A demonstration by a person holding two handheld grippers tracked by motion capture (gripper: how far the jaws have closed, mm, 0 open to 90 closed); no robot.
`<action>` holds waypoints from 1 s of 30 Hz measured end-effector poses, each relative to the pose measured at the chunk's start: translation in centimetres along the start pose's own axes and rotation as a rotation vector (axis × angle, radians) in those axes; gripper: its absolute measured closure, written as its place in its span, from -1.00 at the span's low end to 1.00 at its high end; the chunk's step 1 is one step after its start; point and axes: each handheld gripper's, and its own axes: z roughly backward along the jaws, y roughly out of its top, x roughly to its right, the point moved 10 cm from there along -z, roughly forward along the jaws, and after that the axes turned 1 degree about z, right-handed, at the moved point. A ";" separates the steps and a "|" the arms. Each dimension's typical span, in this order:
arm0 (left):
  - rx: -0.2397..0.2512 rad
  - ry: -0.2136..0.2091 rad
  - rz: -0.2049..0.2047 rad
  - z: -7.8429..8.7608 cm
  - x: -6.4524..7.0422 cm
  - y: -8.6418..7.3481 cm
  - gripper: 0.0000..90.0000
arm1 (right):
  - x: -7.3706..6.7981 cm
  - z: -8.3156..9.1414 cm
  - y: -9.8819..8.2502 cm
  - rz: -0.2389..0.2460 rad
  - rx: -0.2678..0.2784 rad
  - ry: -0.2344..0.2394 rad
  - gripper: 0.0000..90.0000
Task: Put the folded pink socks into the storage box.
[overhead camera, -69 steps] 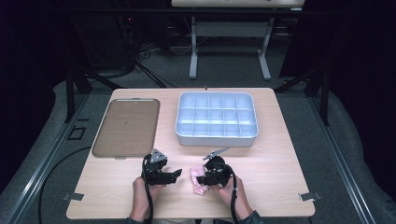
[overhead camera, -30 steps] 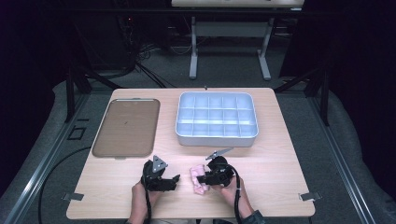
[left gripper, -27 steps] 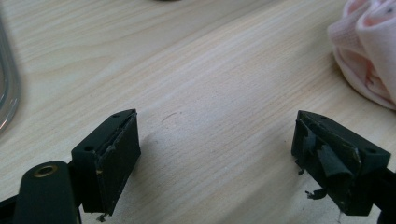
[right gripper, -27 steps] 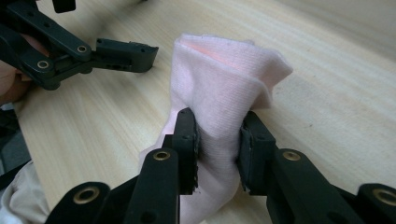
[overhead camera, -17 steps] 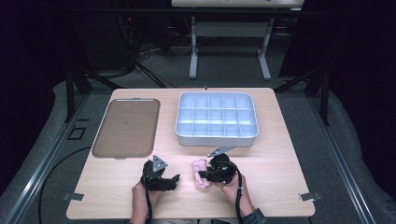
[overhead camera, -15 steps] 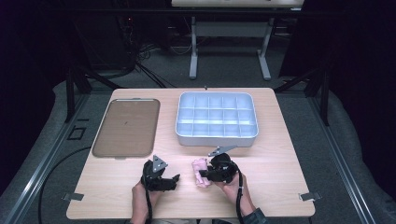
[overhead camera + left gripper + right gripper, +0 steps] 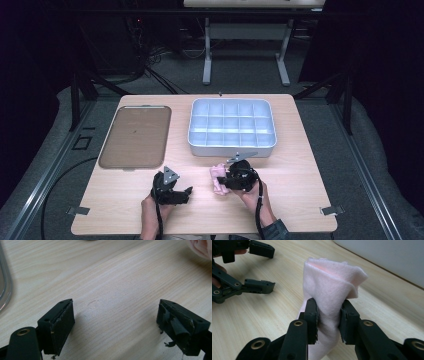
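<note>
Already the right tongs (image 7: 329,315) are clamped on the pink cloth (image 7: 332,287), bunched upright above the tabletop (image 7: 300,175) just before the compartment tray (image 7: 231,145). The left tongs (image 7: 115,322) rest nearby, spread apart and empty.

A small pale pink knitted cloth (image 7: 329,285), bunched and crumpled, stands pinched upright above the light wooden table (image 7: 300,165), near its front edge.
</note>
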 end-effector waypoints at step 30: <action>0.000 0.001 0.002 0.0 0.0 0.0 -0.67 | 2.1 2.7 2.1 -0.003 0.080 -0.061 0.58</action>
